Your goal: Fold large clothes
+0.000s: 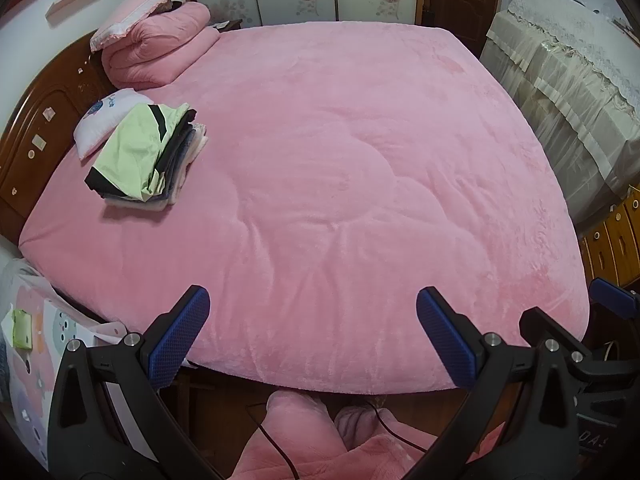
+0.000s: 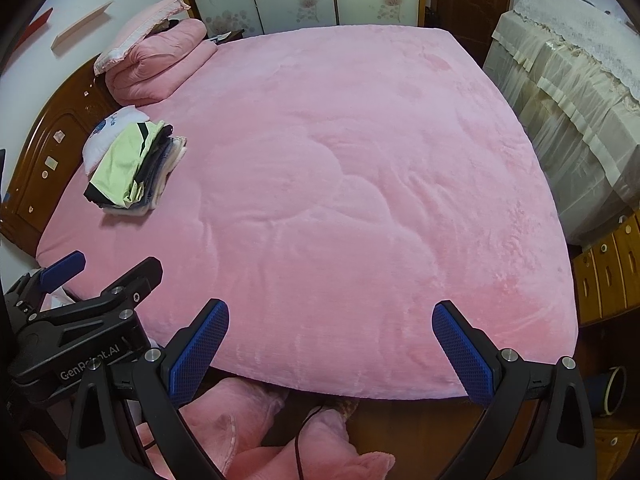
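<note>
Both claws hang wide apart and empty over the near edge of the bed (image 1: 360,160), low in each frame: the left claw (image 1: 312,332) and the right claw (image 2: 330,344) grip nothing. A stack of folded clothes (image 1: 144,156) sits at the left of the frame beside a small pillow (image 1: 100,120), likely parked clear of the bare pink middle so folding has room. No unfolded garment lies on the bed.

A stack of folded clothes (image 1: 148,156) lies on the bed (image 1: 360,184) at its left side, partly on a small pillow (image 1: 102,120). Behind them a rolled quilt (image 1: 156,52) sits by the headboard (image 1: 36,136).
</note>
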The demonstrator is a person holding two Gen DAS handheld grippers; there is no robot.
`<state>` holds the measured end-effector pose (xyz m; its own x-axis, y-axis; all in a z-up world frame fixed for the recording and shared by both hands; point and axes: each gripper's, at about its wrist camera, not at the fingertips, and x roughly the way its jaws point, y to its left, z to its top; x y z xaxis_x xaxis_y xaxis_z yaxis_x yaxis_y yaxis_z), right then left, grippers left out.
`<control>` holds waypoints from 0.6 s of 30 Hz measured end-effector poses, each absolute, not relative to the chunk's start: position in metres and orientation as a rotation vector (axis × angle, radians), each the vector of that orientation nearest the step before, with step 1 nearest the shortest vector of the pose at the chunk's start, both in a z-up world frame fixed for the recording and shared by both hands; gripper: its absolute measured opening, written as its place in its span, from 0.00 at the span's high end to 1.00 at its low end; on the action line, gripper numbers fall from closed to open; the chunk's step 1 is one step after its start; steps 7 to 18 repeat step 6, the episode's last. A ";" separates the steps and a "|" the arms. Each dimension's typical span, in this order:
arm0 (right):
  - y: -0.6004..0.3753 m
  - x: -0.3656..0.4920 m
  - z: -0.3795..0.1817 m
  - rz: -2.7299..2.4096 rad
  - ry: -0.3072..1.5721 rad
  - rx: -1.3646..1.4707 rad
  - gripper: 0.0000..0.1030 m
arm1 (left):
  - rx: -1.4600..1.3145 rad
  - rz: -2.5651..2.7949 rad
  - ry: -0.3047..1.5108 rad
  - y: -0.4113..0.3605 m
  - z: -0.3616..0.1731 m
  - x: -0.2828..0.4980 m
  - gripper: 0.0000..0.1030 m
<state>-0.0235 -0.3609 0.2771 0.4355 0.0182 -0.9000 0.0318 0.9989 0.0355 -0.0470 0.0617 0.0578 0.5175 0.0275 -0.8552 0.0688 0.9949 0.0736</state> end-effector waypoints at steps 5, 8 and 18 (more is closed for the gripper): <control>-0.370 -0.018 0.278 -0.005 1.117 0.056 0.00 | 0.128 -0.030 1.017 0.056 0.062 -0.044 0.01; -0.373 -0.018 0.278 -0.007 1.115 0.062 0.00 | 0.134 -0.032 1.013 0.055 0.063 -0.045 0.01; -0.373 -0.018 0.278 -0.007 1.115 0.062 0.00 | 0.134 -0.032 1.013 0.055 0.063 -0.045 0.01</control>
